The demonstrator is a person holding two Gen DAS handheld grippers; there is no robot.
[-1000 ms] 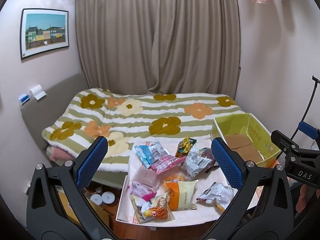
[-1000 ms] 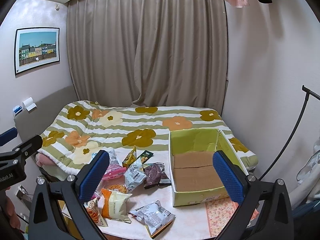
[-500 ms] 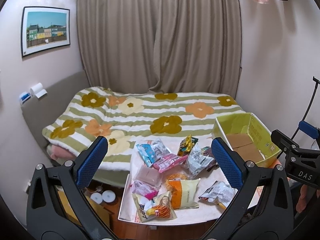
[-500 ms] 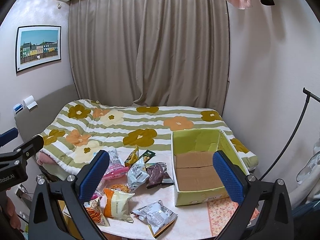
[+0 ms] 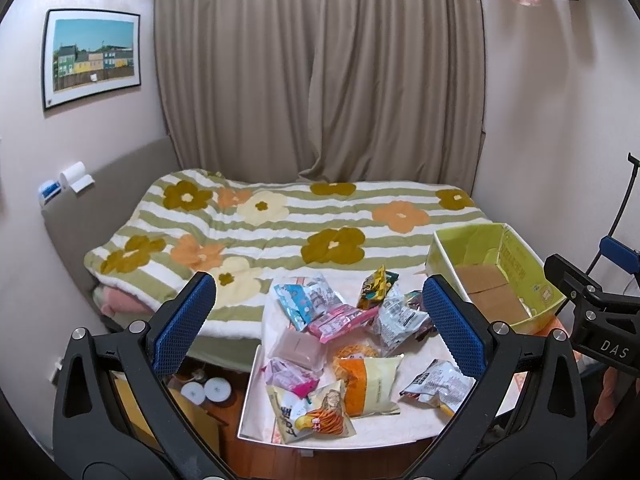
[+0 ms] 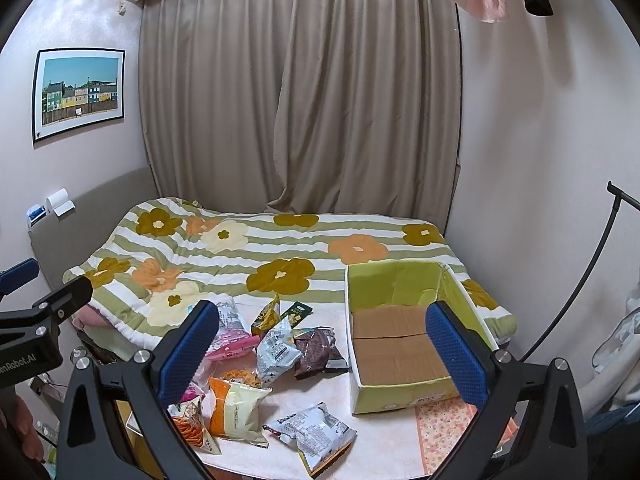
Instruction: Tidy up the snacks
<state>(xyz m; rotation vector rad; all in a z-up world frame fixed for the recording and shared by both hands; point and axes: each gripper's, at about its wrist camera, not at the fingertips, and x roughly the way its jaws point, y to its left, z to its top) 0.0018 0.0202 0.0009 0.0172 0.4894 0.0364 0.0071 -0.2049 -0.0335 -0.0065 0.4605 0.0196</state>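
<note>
Pre-grasp: left gripper [image 5: 318,324] and right gripper [image 6: 322,350] spread wide, empty. Next, probably: silver packet [image 6: 312,434] into box [image 6: 400,354] at 2 o'clock.

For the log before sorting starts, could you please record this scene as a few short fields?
surface: table
snacks: loose packets spread over the table, none in the box
box: green box at the table's right end, holding nothing
left tool: open, above the packets, holding nothing
right tool: open, holding nothing
behind: bed, curtain
</note>
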